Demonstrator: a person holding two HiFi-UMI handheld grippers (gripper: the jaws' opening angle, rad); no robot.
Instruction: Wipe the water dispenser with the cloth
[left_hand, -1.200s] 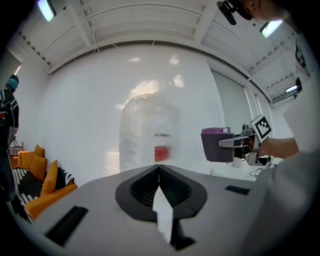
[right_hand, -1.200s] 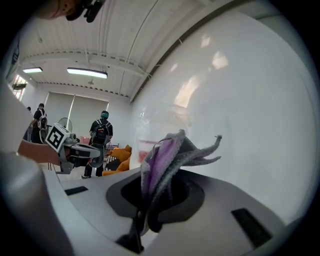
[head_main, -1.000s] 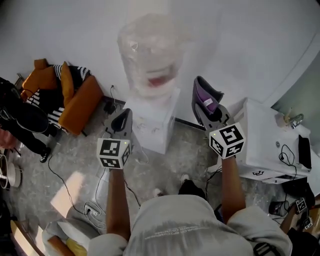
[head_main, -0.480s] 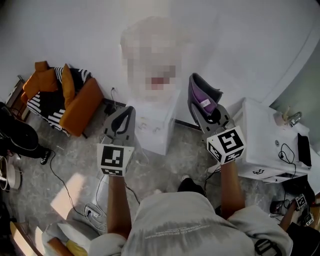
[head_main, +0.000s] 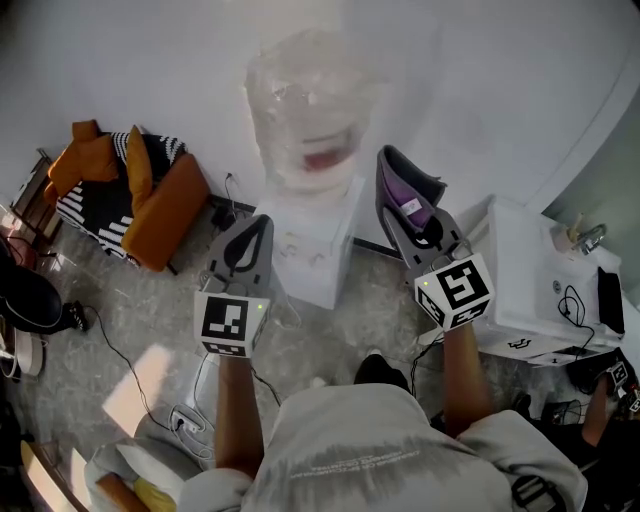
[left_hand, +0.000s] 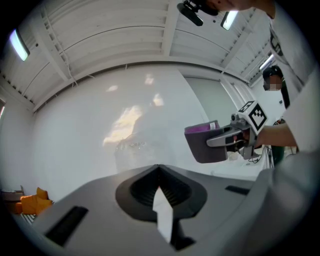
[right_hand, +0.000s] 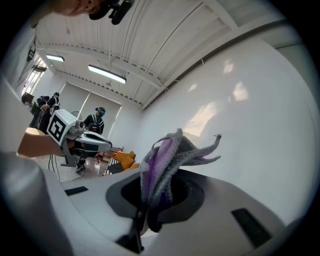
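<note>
The white water dispenser stands against the wall straight ahead, with its clear bottle on top; the bottle shows faintly in the left gripper view. My right gripper is shut on a purple and grey cloth, held up just right of the dispenser and apart from it. The cloth bunches upward out of the jaws. My left gripper hangs in front of the dispenser's left side, jaws shut with nothing between them. From the left gripper view, the cloth appears at the right.
An orange armchair with a striped throw stands at the left wall. A white cabinet sits close on the right. Cables and a power strip lie on the floor. People stand far behind.
The right gripper with the cloth shifted slightly left and up. The left gripper drifted a little to the right. The person at the far left walked mostly out of view.
</note>
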